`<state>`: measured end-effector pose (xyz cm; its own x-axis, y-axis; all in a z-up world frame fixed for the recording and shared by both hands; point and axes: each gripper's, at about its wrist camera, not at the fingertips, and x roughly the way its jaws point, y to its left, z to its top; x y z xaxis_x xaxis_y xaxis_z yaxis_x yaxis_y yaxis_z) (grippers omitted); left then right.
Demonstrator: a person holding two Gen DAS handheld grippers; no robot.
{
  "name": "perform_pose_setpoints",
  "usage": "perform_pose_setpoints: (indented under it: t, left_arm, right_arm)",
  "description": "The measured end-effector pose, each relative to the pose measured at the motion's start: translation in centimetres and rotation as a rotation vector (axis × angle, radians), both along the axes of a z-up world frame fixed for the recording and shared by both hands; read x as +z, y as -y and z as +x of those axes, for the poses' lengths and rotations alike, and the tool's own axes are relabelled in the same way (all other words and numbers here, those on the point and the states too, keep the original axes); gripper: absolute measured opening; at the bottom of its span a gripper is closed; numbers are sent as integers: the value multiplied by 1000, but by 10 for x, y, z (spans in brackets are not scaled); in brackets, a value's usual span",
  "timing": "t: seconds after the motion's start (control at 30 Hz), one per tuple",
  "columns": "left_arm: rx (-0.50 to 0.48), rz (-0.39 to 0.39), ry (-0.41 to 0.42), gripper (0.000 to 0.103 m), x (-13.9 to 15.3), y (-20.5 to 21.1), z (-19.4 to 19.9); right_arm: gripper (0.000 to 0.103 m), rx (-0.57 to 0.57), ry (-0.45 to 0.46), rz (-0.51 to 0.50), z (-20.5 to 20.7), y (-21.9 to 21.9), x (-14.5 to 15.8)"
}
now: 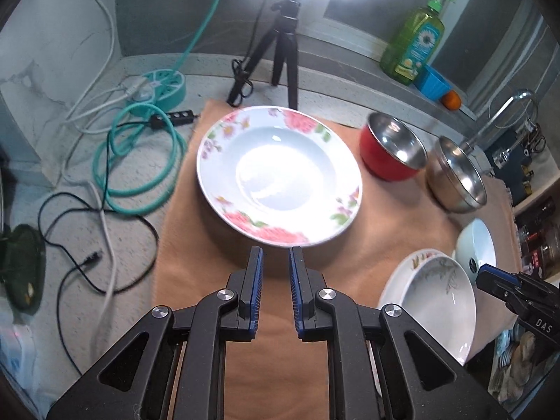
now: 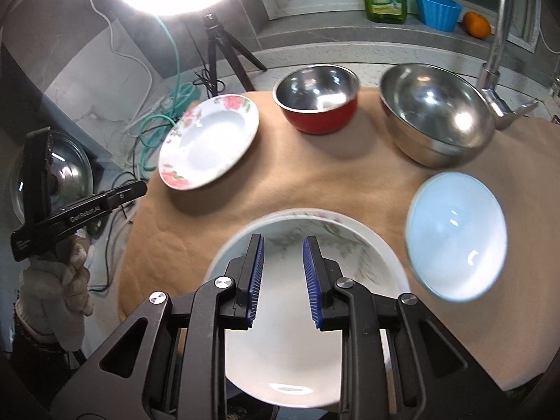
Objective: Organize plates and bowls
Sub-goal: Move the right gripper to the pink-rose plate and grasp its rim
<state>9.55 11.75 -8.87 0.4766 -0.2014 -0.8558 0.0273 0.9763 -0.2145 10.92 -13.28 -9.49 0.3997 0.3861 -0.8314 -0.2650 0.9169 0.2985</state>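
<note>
Left gripper (image 1: 276,250): my jaws narrowly parted, empty, just short of the floral plate (image 1: 279,175).
Right gripper (image 2: 282,239): my jaws parted, empty, over the white plate (image 2: 280,350).
Cloth (image 2: 315,182): carries all dishes.

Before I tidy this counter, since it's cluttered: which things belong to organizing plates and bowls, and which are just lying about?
Job:
floral plate
red bowl
steel bowl
pale blue bowl
white plates, apparently stacked

Lying about:
soap bottle
blue cup
orange
tripod
teal cable
</note>
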Motion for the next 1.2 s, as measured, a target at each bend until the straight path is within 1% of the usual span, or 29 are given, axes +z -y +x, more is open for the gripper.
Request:
perform_pose_setpoints:
  t: [0.13,0.3,0.43,0.53,0.67,0.73,0.87,1.0,1.13,1.2]
  left_arm:
    - [15,20,11,14,-2,-17,23]
    - [45,-12,-7,14,-12,-40,53]
    - [64,10,-16,14,-23,-53,72]
    - [79,-2,-18,14,-27,-61,83]
    - [66,-19,-16,14,-31,-64,96]
    - [66,-13,-20,17,-35,-64,102]
    - [64,-28,-48,17,-45,-66,113]
    - [58,-54,-58,18,-50,-66,117]
    - [45,-59,-61,18,-53,-63,119]
    - [40,-74,-67,18,-55,-63,121]
  right_arm:
    - [23,2,-14,37,17,-17,0]
    - [23,-9,-61,92,43,-37,-11]
    - [23,-17,-83,103,60,-48,-21]
    - [23,-26,-107,116,71,-54,-31]
    - [23,-40,-124,123,88,-61,-43]
    - [23,-46,-133,122,95,-63,-48]
    - [24,-58,-146,113,110,-67,-58]
    - [24,-69,-178,127,123,-69,-69]
    - [23,-72,-182,119,131,-74,-75]
    - [24,-74,-187,119,135,-76,-79]
